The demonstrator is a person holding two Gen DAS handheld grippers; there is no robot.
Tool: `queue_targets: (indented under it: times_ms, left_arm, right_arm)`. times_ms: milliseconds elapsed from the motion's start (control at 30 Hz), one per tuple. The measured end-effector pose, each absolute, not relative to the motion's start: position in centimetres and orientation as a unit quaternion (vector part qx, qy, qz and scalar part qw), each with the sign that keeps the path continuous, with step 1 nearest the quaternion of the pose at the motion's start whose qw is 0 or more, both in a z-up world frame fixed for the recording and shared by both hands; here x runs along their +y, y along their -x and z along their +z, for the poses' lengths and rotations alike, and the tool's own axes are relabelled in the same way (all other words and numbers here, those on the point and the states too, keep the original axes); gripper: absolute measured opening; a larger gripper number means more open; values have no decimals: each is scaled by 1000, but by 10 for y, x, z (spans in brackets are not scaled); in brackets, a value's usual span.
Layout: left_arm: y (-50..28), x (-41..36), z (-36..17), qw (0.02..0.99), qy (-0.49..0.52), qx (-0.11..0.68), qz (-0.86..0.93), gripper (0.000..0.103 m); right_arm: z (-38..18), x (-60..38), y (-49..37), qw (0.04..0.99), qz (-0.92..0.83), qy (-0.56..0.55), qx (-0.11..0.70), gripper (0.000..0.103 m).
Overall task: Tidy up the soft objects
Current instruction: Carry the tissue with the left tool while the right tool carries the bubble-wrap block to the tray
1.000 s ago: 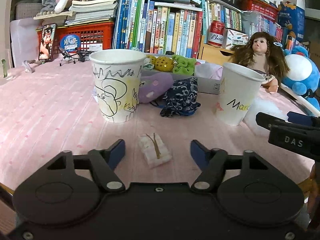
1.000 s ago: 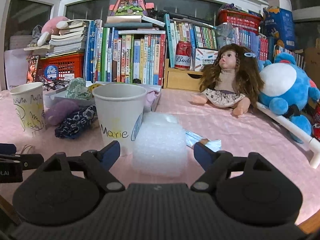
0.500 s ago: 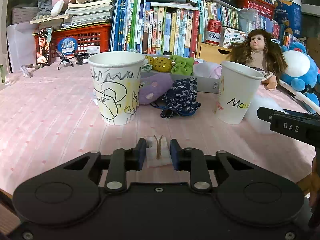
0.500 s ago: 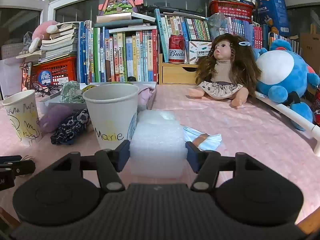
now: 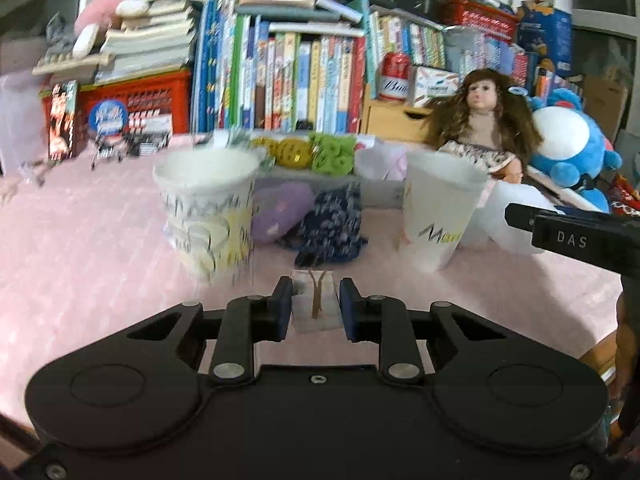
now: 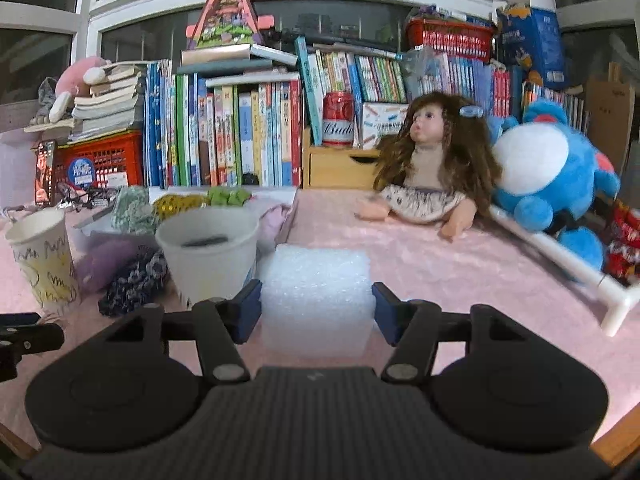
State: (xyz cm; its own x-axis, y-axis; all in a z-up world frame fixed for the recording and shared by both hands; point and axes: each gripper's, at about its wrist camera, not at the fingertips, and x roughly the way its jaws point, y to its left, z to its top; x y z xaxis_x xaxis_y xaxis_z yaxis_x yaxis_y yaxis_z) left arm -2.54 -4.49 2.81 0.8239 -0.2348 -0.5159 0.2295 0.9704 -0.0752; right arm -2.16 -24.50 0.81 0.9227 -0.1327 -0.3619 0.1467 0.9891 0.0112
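The left gripper (image 5: 314, 306) is closed on a small white pad (image 5: 315, 305) with a brown mark on it. Both blue fingers (image 5: 282, 308) press its sides. The pad is just in front of the dark blue cloth (image 5: 332, 226) and between the two cups. The cup with drawings (image 5: 208, 210) stands to the left. The cup with the name on it (image 5: 438, 212) stands to the right. A purple soft thing (image 5: 280, 212) lies beside the blue cloth, touching it. This view is blurry.

The right gripper (image 6: 316, 306) holds a white foam block (image 6: 316, 296). Its fingers (image 6: 248, 310) touch the block on both sides. The block is just to the right of the name cup (image 6: 210, 258), over the pink cloth (image 6: 460, 272) on the table. It is hard to tell if the block is lifted or resting.

Behind the cups sits a tray (image 6: 290, 216) with green and yellow soft things in it. A doll (image 6: 432, 168) sits farther back, next to a blue plush (image 6: 552, 176). Books (image 6: 232, 132) line the back.
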Motion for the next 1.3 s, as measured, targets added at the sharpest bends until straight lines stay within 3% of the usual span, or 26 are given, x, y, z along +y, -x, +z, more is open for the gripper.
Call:
queue_targets:
  times_ms: [600,933,1300]
  left_arm:
    - [-52,-18,135,947,22,252,-197,24]
    - [-147,-9,157,914,24,352,-200,24]
    - [-238,-6,125,863,40,466,-190,24]
  right_arm:
    - [107,-268,-29,987,-9,-29,157,62]
    - [129,-245,-99,962,67,-67,258,62]
    - [117,-211,-169,930,82,-46,356,62]
